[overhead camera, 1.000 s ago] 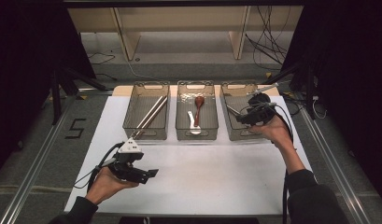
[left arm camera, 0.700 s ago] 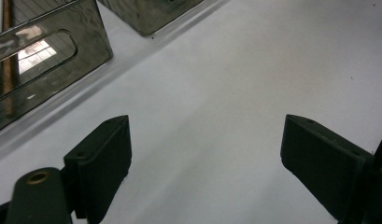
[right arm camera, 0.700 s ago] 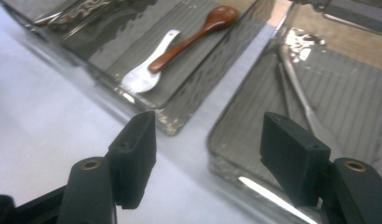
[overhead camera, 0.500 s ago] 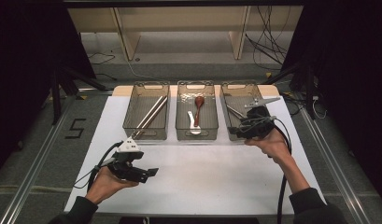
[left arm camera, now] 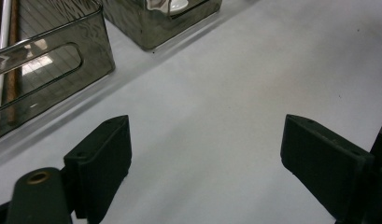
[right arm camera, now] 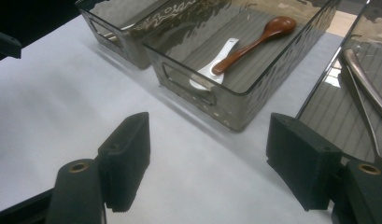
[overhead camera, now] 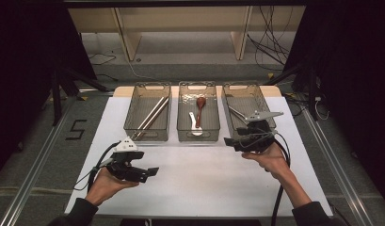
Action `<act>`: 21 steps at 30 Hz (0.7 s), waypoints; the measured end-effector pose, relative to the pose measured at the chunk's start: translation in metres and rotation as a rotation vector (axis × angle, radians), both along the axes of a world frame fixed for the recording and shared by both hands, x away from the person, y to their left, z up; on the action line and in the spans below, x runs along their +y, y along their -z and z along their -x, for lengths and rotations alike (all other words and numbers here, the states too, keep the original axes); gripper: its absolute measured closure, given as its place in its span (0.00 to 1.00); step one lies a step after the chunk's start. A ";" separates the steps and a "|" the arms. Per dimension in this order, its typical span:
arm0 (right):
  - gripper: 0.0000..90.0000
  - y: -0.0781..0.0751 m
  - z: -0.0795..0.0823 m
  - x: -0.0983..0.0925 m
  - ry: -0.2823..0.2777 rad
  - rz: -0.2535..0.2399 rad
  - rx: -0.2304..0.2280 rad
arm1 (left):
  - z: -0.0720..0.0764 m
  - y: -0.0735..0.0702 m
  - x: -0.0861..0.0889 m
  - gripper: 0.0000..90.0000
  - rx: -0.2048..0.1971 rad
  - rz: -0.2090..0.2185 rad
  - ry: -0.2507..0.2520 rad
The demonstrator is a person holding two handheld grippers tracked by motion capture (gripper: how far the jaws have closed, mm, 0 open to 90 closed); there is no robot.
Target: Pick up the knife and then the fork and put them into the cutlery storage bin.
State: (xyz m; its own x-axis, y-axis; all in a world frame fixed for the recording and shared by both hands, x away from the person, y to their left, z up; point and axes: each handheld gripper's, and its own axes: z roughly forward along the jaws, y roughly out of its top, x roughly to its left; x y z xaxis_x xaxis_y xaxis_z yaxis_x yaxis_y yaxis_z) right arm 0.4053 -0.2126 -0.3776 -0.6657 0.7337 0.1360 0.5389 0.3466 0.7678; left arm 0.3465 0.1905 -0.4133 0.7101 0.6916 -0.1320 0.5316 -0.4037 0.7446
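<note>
Three clear grey bins stand in a row on the white table (overhead camera: 204,179). The left bin (overhead camera: 146,137) holds long chopsticks (overhead camera: 150,117). In the middle bin (overhead camera: 198,138) lie a brown wooden spoon (overhead camera: 199,108) and a white spoon (overhead camera: 194,123). A metal utensil (overhead camera: 237,113) lies in the right bin (overhead camera: 241,86). My right gripper (overhead camera: 231,143) hovers at that bin's near end, pointing left. Its jaws have just been opening and stand open with nothing between them (right arm camera: 209,140). My left gripper (overhead camera: 150,173) rests open over bare table (left arm camera: 205,135), empty.
Black cables (overhead camera: 279,188) trail from both grippers toward the table's near edge. A metal rail (overhead camera: 35,174) runs along the floor on the left, beside a marked "5" (overhead camera: 76,129). A wooden shelf frame (overhead camera: 180,23) stands beyond the table.
My right gripper has drawn back from over the right bin to its near end and dropped slightly, its jaws spreading wider. The left hand has stayed put.
</note>
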 end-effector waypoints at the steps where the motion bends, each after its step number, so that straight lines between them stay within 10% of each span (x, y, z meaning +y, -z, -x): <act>1: 0.35 0.001 0.002 0.000 0.000 -0.005 -0.008 | 0.000 0.000 0.000 0.18 -0.001 0.001 0.000; 21: 0.30 0.018 0.044 -0.004 -0.040 -0.067 -0.040 | 0.005 -0.004 0.001 0.17 -0.039 0.041 0.010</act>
State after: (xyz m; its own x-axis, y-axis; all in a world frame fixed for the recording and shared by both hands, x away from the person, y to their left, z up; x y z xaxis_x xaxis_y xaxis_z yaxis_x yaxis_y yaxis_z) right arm 0.3608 -0.2162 -0.3957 -0.7000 0.6969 0.1561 0.4938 0.3144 0.8107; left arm 0.3413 0.1919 -0.4096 0.7223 0.6788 -0.1322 0.4978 -0.3776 0.7808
